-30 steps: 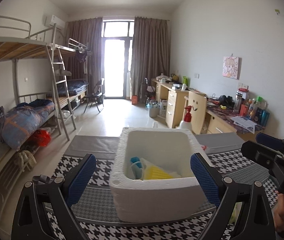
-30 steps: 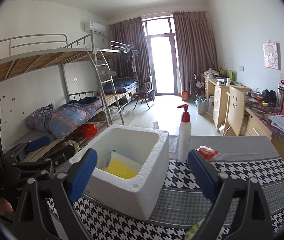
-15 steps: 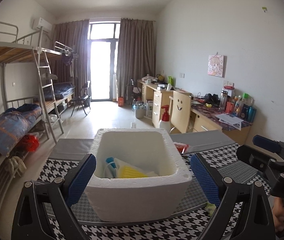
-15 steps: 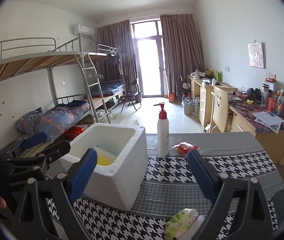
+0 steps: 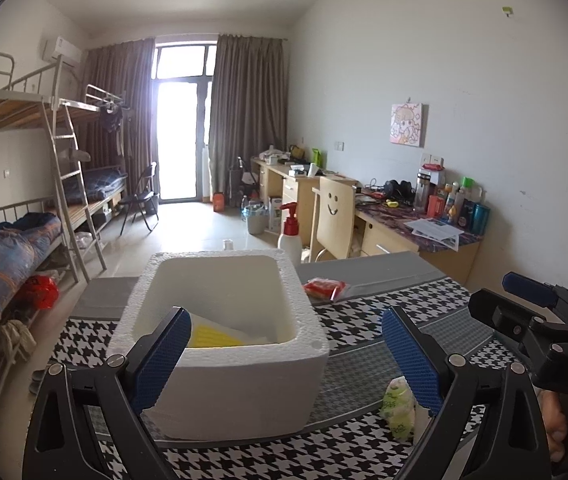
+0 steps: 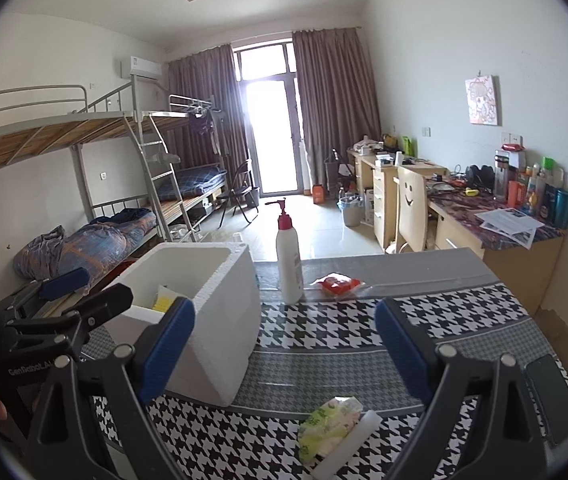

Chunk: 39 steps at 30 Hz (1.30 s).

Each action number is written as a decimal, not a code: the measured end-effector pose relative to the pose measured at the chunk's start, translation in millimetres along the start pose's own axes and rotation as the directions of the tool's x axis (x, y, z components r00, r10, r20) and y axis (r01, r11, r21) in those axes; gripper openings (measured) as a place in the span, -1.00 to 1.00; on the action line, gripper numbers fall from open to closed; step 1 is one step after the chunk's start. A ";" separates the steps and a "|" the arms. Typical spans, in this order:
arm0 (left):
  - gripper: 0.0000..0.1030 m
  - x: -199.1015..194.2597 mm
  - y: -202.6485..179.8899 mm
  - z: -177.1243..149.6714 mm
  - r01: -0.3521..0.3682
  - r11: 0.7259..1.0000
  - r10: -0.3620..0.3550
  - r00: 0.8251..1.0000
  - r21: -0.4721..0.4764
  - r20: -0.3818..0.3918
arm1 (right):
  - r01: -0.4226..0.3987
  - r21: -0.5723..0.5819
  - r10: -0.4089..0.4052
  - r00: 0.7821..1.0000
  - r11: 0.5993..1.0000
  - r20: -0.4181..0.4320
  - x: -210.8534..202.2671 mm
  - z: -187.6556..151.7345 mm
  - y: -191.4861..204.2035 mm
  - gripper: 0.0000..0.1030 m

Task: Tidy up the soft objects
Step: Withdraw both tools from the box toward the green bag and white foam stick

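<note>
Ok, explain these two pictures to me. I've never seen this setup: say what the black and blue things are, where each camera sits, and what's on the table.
They are two hand-held claws, one per hand, each carrying a forward-looking camera. The left claw faces the white foam box, which has a yellow item inside. The right claw faces the checked tablecloth. On it stand a pump bottle, a red packet and, nearest, a green tissue pack. Both claws are open and hold nothing.
</note>
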State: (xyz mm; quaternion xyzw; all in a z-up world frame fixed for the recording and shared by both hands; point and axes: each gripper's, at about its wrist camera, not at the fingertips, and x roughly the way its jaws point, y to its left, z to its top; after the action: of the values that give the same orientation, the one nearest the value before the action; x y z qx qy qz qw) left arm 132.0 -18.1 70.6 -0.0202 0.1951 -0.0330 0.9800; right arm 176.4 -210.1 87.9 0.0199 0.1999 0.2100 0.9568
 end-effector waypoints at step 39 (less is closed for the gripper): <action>0.90 28.4 -56.7 -44.8 0.186 0.980 -0.178 0.977 0.065 -0.114 | 0.151 0.051 -0.147 0.986 0.987 -0.075 -20.0 -53.3 -49.1 0.82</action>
State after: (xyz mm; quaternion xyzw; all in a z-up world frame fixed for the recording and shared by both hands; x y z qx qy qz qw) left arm 137.8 -77.9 21.4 0.0007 0.2434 -0.1310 0.9610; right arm 158.3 -265.4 40.5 0.0246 0.2407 0.1325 0.9612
